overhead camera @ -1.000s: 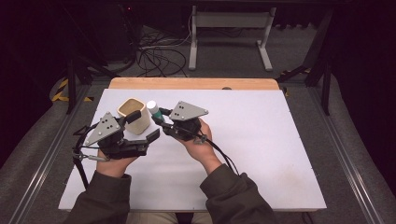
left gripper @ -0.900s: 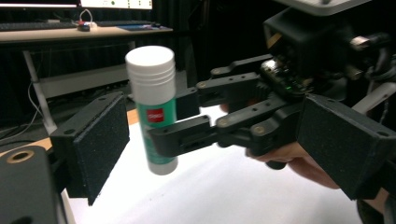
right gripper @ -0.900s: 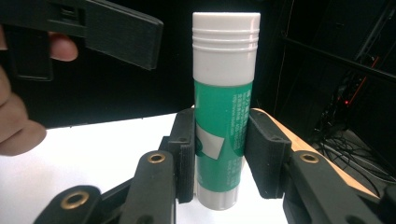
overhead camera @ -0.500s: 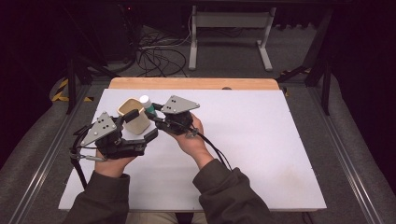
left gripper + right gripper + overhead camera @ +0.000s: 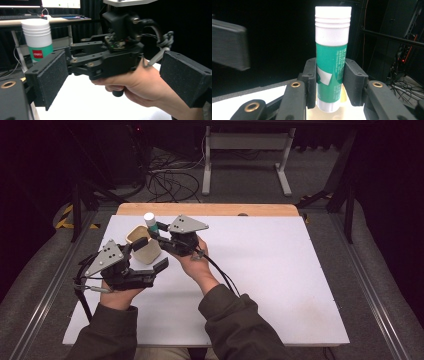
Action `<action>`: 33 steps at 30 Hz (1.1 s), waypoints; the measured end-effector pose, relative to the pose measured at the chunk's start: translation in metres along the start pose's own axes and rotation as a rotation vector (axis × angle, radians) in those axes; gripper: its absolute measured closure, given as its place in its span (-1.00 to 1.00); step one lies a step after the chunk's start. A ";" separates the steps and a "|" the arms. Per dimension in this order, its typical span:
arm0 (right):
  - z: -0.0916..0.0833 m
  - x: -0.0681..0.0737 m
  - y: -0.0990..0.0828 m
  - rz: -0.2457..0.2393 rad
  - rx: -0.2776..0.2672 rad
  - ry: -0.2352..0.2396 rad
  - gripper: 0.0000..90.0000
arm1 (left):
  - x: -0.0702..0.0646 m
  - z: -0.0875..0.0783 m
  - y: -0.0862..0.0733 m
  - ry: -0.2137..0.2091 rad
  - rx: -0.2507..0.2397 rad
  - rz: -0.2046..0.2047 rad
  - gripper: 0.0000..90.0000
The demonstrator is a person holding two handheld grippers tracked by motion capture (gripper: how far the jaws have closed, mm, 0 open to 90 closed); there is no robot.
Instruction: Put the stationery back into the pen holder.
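Leftward and toward the far edge is how the right gripper (image 5: 156, 231) has travelled since the earlier high frames, carrying the glue stick (image 5: 149, 219) from beside the cup (image 5: 143, 245) to a spot above its far rim.

High view: the cup, a small cream-coloured one, stands on the white surface (image 5: 280, 280) near its far-left part. The left gripper (image 5: 152, 255) is held low beside it, with 1 jaw at the cup's near rim and the other nearer the person; the cup appears to sit partly between them, though whether a pad touches it I cannot tell.

Left gripper view: its 2 padded jaws stand wide apart with nothing pressed between them. Beyond them is the right hand (image 5: 140, 85) with its gripper, the stick upright at the top left.

Right gripper view: its jaws are closed on the green lower barrel of the stick (image 5: 332, 60), white cap up, base hanging over the cup's pale interior.

Judging by looks, the stick is light, rigid plastic with a smooth label that could slip or tilt; a hold across the barrel's middle, as here, keeps it upright for lowering in.
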State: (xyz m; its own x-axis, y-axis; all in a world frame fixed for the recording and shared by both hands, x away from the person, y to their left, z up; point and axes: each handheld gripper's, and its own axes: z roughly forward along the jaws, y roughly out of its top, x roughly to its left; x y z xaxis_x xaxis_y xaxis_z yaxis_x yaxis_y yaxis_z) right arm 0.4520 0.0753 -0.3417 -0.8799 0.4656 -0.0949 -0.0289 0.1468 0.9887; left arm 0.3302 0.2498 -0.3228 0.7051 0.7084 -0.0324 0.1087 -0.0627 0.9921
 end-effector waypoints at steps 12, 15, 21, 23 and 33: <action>0.027 -0.003 -0.007 0.019 -0.007 0.010 0.46 | 0.003 -0.004 0.000 0.007 -0.009 -0.004 -0.80; 0.031 -0.005 -0.011 0.029 -0.002 0.004 0.46 | 0.003 -0.005 0.001 0.008 -0.015 -0.010 -0.80; 0.041 -0.006 -0.014 0.037 -0.002 0.010 0.46 | 0.005 -0.006 0.001 0.008 -0.014 -0.008 -0.80; 0.046 -0.005 -0.014 0.028 -0.003 0.015 0.46 | 0.005 -0.006 0.000 0.008 -0.017 -0.009 -0.80; 0.062 -0.004 -0.025 0.009 0.030 0.004 0.46 | 0.005 -0.008 0.001 0.005 -0.023 -0.013 -0.80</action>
State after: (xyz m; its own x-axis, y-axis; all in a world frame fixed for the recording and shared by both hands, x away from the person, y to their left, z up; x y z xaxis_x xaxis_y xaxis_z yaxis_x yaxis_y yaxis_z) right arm 0.4856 0.1239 -0.3735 -0.8818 0.4639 -0.0850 -0.0066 0.1681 0.9857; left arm 0.3285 0.2590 -0.3209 0.6999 0.7128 -0.0451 0.1019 -0.0372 0.9941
